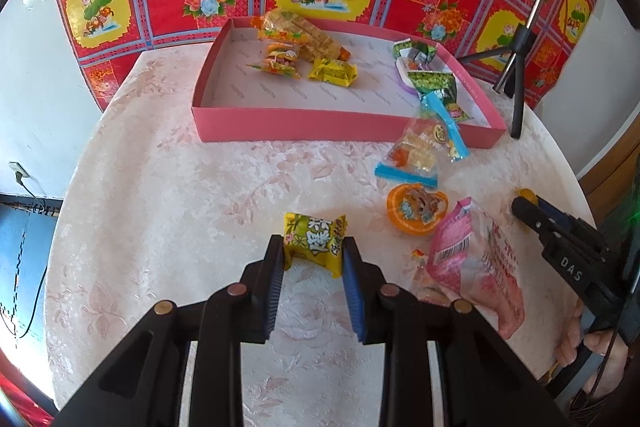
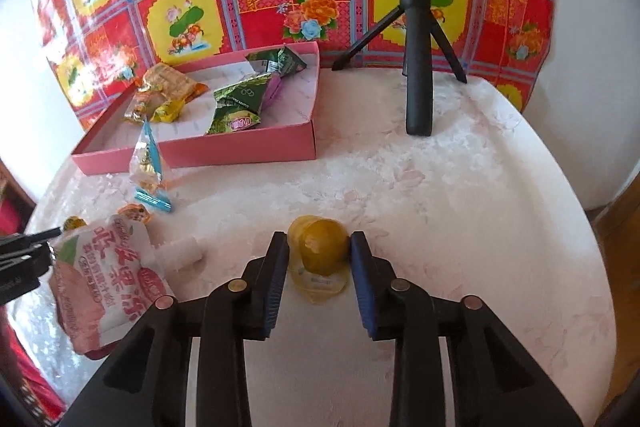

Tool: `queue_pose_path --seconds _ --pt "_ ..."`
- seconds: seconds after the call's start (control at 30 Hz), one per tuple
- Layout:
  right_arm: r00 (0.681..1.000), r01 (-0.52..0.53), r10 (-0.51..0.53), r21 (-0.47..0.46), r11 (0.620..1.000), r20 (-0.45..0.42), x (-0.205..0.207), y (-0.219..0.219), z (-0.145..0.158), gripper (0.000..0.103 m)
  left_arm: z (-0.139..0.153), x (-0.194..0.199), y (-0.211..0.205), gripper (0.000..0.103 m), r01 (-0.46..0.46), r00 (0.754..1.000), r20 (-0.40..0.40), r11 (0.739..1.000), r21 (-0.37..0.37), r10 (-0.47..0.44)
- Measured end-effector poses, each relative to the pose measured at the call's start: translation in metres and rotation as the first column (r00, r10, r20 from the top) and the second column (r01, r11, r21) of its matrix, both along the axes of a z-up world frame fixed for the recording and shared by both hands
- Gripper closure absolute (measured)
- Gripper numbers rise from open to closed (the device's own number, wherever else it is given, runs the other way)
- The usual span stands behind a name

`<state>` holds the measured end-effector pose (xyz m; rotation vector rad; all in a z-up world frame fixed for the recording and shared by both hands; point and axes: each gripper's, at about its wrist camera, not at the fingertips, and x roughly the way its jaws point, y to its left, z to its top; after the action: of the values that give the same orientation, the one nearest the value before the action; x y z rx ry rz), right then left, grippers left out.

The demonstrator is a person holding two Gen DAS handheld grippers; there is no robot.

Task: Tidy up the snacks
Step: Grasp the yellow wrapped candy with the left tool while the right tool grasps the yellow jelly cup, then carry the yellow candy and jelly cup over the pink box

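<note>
My left gripper [image 1: 313, 247] is shut on a yellow snack packet [image 1: 314, 241], holding it just above the pale tablecloth. My right gripper [image 2: 319, 247] is shut on a yellow jelly cup [image 2: 322, 251] that rests on the cloth; the right gripper also shows at the right edge of the left wrist view [image 1: 524, 203]. A pink tray [image 1: 280, 125] at the back of the table holds several snacks, among them a yellow packet [image 1: 333, 71] and green packets [image 1: 434, 83]. The tray also shows in the right wrist view [image 2: 240, 149].
On the cloth lie a pink pouch [image 1: 476, 259], an orange jelly cup [image 1: 416, 207] and a clear blue-edged candy bag [image 1: 420, 151] leaning on the tray's front wall. A black tripod [image 2: 418, 67] stands at the back right. A red patterned cloth hangs behind.
</note>
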<state>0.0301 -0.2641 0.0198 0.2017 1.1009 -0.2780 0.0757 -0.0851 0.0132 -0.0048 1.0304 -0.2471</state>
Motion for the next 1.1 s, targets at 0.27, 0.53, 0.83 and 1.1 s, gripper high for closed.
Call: queue_pose_path --seconds 0.27,0.53,0.83,1.1 --pt "1.0 -0.017 0.016 0.055 0.998 0.023 -0.004 0.0 0.007 0.071 0.005 0.002 0.001 0.074 -0.005 1.0 0.008 1.0 -0.01 0.005" --pt "0.999 -0.036 0.033 0.116 0.993 0.025 -0.003 0.002 0.01 0.071 0.011 0.005 0.001 0.074 -0.014 1.0 0.013 1.0 -0.013 0.014" --pt "0.997 -0.061 0.054 0.142 0.988 0.053 0.007 0.003 0.022 0.071 0.023 0.019 -0.004 0.074 -0.018 0.999 0.026 1.0 -0.02 0.019" --pt "0.995 -0.078 0.067 0.152 0.985 0.077 0.021 0.003 0.03 0.071 0.031 0.038 -0.001 0.074 -0.033 0.998 0.048 0.999 -0.013 0.033"
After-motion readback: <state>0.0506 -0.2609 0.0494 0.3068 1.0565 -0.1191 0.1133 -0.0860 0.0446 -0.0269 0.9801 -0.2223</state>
